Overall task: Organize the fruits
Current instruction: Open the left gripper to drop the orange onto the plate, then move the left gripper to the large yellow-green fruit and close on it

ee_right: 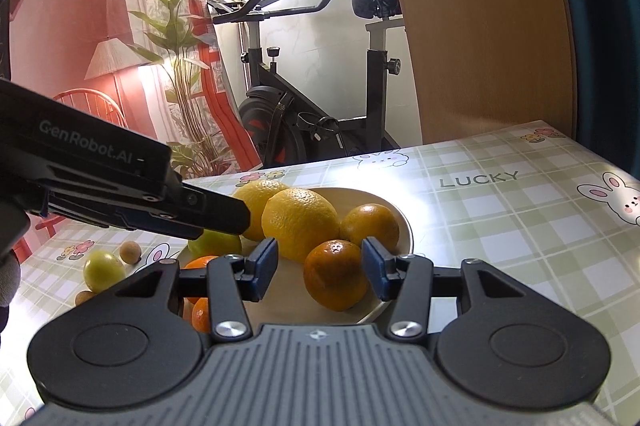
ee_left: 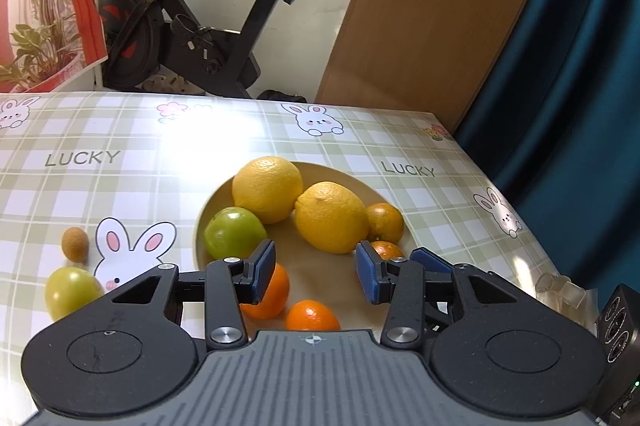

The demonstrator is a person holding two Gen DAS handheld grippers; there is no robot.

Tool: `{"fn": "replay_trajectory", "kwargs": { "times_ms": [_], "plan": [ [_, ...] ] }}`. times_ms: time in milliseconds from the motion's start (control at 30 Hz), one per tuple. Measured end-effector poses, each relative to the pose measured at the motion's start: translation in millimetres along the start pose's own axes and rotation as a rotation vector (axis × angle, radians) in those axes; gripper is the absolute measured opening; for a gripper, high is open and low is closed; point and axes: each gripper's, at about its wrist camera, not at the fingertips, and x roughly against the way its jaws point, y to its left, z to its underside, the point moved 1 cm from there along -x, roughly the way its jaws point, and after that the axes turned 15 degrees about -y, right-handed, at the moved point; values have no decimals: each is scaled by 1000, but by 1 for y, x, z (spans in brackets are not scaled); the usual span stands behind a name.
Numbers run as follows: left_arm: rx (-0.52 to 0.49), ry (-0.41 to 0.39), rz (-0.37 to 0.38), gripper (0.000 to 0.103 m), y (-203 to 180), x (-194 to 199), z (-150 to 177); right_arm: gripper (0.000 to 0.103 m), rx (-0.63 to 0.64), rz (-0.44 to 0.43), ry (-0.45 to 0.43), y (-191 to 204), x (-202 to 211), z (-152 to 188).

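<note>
A beige plate (ee_left: pixel 334 168) (ee_right: pixel 405 226) on the checked tablecloth holds two big yellow citrus (ee_left: pixel 267 187) (ee_left: pixel 332 217), a green fruit (ee_left: pixel 234 232) and several small oranges. My left gripper (ee_left: pixel 316 274) hangs open over the plate's near side, nothing between its blue pads. My right gripper (ee_right: pixel 320 268) straddles a dark tangerine (ee_right: pixel 336 274) that lies in the plate. Its jaws have been widening; a gap shows at the left pad, so nothing is gripped. The left gripper (ee_right: pixel 236 218) reaches in from the left above the green fruit.
Off the plate to the left lie a green fruit (ee_left: pixel 72 292) (ee_right: pixel 104 270) and a small brown fruit (ee_left: pixel 75 244) (ee_right: pixel 130 252). Clear plastic (ee_left: pixel 560 290) sits near the table's right edge. An exercise bike (ee_left: pixel 200 37), a wooden panel (ee_left: pixel 440 5) and a blue curtain (ee_left: pixel 580 65) stand behind.
</note>
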Motion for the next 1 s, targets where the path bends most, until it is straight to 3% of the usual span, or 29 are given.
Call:
{"fn": "replay_trajectory", "kwargs": {
  "times_ms": [533,800,1000],
  "plan": [
    [174,-92,-196,47,109,73,5,50,37,42,-24,14,5,0],
    [236,-133,-207,47,140,87,-6,50,108,-81,-3,58,-6,-3],
    [269,-111,-185,47,154,80,-5,50,162,-183,31,98,-25,-1]
  ]
}}
